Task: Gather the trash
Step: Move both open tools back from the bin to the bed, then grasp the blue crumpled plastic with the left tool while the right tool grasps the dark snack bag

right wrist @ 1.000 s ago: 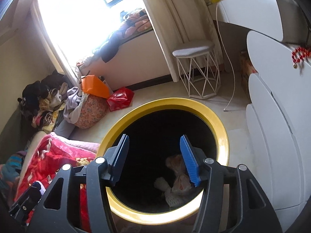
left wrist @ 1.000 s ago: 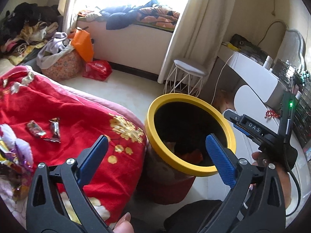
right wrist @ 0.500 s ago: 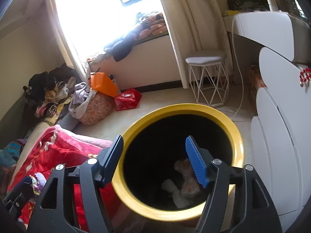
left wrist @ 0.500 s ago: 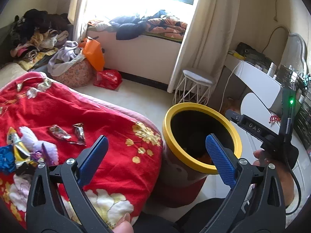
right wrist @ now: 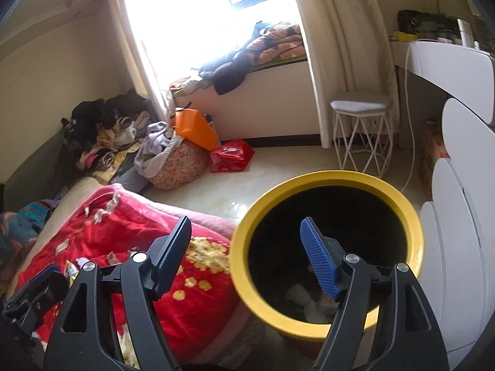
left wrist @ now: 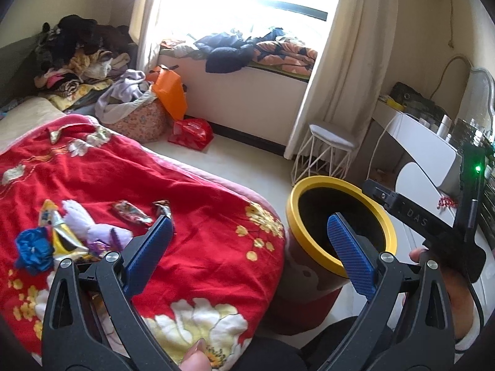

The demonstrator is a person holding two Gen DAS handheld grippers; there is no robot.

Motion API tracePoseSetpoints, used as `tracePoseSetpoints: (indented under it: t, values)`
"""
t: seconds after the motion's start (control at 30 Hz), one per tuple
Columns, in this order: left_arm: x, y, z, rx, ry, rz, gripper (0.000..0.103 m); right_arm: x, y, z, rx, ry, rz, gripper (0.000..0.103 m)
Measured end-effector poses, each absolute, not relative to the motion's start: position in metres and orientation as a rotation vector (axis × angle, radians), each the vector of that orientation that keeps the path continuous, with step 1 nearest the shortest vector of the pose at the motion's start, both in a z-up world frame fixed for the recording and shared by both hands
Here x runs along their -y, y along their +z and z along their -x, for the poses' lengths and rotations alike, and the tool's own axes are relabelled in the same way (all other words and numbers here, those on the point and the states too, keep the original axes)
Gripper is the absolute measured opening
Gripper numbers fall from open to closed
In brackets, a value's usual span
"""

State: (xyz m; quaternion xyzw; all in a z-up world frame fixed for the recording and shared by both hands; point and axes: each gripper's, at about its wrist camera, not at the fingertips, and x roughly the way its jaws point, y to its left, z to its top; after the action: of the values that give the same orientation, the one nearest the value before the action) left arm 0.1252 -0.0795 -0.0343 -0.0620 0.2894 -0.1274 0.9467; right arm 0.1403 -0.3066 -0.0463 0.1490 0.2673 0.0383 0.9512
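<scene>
Two wrappers (left wrist: 140, 211) lay on the red blanket (left wrist: 198, 247), at 9 o'clock from the yellow-rimmed bin (left wrist: 340, 225). Right gripper (right wrist: 247, 253) had just been opening, empty; left gripper (left wrist: 247, 244) gaped empty. Best approach: descend straddling one wrapper, avoid pinching blanket.

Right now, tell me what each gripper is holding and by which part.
Nothing is held. The left gripper stands open and empty over the red blanket. The right gripper, whose jaws have just been opening, is empty above the yellow-rimmed bin.
</scene>
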Motion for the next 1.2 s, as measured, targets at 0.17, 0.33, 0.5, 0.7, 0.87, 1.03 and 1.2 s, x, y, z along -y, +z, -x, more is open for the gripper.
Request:
tracePoseSetpoints:
  t: [0.17, 0.33, 0.5, 0.7, 0.87, 1.03, 1.2]
  values:
    - [0.061, -0.028, -0.122, -0.571, -0.230, 0.134, 0.092, 0.287, -0.041, -0.137, -0.544, 0.139, -0.309, 0.071]
    - [0.042, -0.025, -0.119, -0.559, -0.195, 0.139, 0.092, 0.261, -0.034, -0.132, -0.535, 0.196, -0.282, 0.071]
    - [0.022, -0.022, -0.116, -0.553, -0.159, 0.147, 0.092, 0.235, -0.030, -0.129, -0.533, 0.253, -0.250, 0.071]
    - [0.000, -0.020, -0.112, -0.542, -0.115, 0.153, 0.092, 0.212, -0.030, -0.125, -0.543, 0.301, -0.218, 0.071]
    - [-0.029, -0.019, -0.114, -0.539, -0.059, 0.182, 0.092, 0.187, -0.031, -0.124, -0.559, 0.362, -0.202, 0.071]
    - [-0.063, -0.020, -0.114, -0.532, 0.017, 0.202, 0.092, 0.158, -0.036, -0.125, -0.581, 0.434, -0.177, 0.071]
    - [-0.094, -0.025, -0.112, -0.545, 0.084, 0.234, 0.092, 0.129, -0.044, -0.127, -0.612, 0.497, -0.132, 0.071]
